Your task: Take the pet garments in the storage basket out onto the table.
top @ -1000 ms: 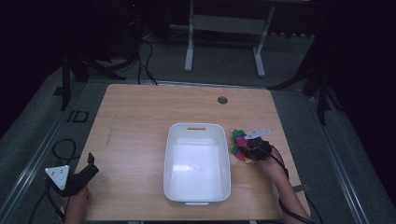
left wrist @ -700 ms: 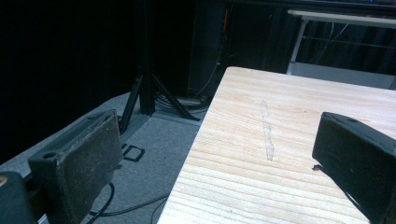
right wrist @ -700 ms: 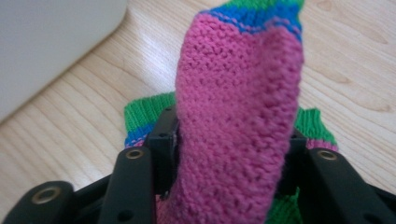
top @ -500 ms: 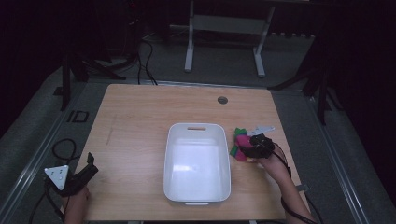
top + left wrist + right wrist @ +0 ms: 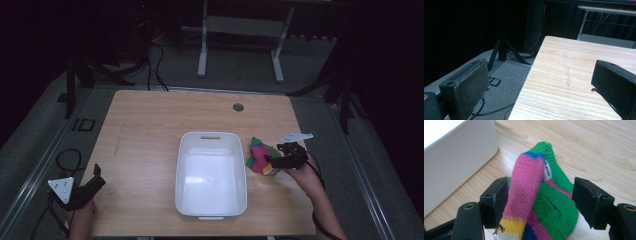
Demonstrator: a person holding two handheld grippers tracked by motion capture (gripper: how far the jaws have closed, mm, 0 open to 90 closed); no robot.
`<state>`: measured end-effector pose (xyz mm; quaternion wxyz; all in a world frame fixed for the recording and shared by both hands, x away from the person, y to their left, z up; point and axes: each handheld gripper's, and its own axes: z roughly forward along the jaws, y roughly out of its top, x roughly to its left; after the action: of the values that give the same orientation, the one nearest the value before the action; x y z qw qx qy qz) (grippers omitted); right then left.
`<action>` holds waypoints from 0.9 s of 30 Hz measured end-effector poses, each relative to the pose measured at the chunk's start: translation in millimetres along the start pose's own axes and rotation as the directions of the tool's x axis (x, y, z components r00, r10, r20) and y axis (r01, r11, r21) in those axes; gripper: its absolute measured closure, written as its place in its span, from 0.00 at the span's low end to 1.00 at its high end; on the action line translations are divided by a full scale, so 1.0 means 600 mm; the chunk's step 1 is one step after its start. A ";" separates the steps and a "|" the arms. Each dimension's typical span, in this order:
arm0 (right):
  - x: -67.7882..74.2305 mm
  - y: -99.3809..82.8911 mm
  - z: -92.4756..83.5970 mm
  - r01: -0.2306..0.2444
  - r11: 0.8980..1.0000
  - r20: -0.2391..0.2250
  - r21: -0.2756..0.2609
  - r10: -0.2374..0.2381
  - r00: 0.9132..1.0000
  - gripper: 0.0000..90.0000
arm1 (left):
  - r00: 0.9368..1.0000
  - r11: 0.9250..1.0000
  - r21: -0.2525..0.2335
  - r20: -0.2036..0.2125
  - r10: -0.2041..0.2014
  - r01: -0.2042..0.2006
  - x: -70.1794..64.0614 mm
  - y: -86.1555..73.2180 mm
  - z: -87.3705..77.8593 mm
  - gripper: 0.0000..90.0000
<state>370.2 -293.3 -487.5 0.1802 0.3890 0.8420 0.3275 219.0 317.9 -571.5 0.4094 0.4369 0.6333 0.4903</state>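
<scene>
A bundle of knitted fabric (image 5: 259,154) in pink, green, yellow and blue lies on the wooden table (image 5: 150,125), just right of a white plastic bin (image 5: 210,135). My right gripper (image 5: 270,161) is open, with one jaw on each side of the bundle. In the right gripper view the pink fold (image 5: 526,185) rises between the jaws of the gripper (image 5: 544,197), close to the left one, and the bin's wall (image 5: 454,152) stands at the upper left. My left gripper (image 5: 97,177) is open and holds nothing at the table's front left corner.
The bin looks empty inside. A round cable hole (image 5: 238,107) sits near the table's far edge. In the left gripper view the open gripper (image 5: 541,75) straddles the table's left edge (image 5: 529,75), with grey floor, cables and a stand's legs (image 5: 506,50) beyond.
The right gripper has shifted slightly right, so more of the knitted bundle shows beside the bin. The left gripper has stayed put.
</scene>
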 end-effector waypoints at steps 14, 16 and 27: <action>-0.032 -0.102 -0.067 -0.121 0.981 0.048 -0.152 0.129 0.990 0.14 | 1.000 1.000 -0.001 0.001 0.002 -0.002 0.000 0.000 0.000 0.02; -0.036 -0.116 -0.071 -0.137 0.974 0.065 -0.179 0.150 0.987 0.14 | 1.000 1.000 -0.001 0.000 0.002 -0.002 0.000 0.000 0.000 0.02; -0.039 -0.182 -0.075 -0.160 0.961 0.083 -0.227 0.183 0.980 0.14 | 1.000 1.000 -0.002 0.000 0.004 -0.004 -0.001 0.000 0.000 0.02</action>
<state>301.6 -382.6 -529.3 0.2363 0.4547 0.7534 0.4122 218.9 317.4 -571.6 0.4089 0.4376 0.6319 0.4919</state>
